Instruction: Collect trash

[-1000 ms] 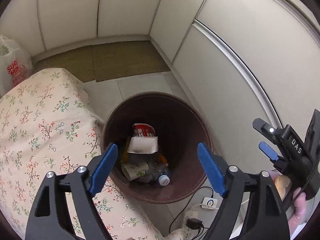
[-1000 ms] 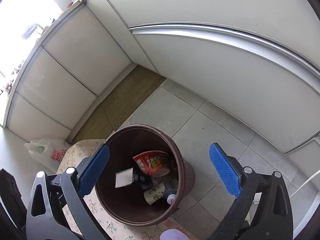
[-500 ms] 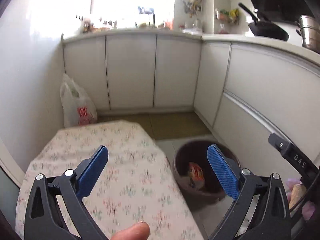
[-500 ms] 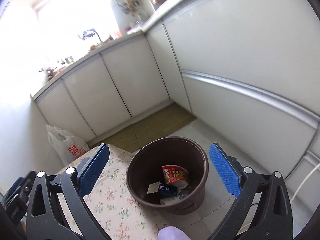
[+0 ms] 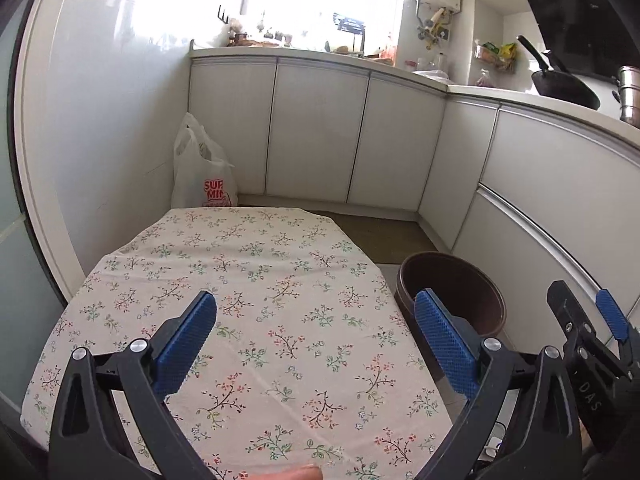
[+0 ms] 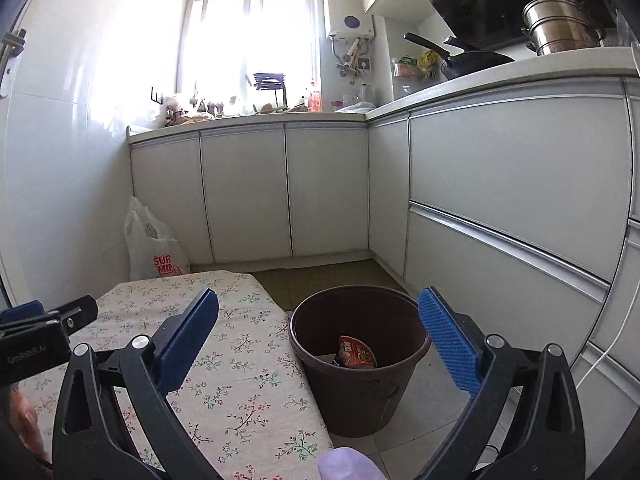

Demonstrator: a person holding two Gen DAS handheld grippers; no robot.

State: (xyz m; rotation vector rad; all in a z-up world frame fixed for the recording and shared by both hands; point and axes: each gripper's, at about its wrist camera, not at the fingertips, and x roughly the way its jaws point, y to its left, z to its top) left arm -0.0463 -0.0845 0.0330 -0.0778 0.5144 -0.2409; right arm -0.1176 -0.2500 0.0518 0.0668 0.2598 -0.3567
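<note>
A brown trash bin [image 6: 360, 360] stands on the tiled floor beside a table with a floral cloth [image 5: 248, 288]. A red instant-noodle cup [image 6: 356, 354] lies inside the bin among other trash. The bin also shows in the left wrist view [image 5: 452, 292], with its contents hidden. My left gripper [image 5: 316, 340] is open and empty above the table. My right gripper [image 6: 320, 344] is open and empty, raised near the bin and the table's right edge [image 6: 280, 344]. No trash shows on the cloth.
White kitchen cabinets [image 6: 280, 192] line the back and right. A white plastic shopping bag [image 5: 202, 172] stands on the floor behind the table. A wok [image 6: 468, 62] and a steel pot [image 6: 564, 26] sit on the counter. A cable [image 6: 612, 344] hangs at the right.
Both grippers have risen and tilted up from looking down into the bin to looking level across the table and kitchen. Both stayed open and empty.
</note>
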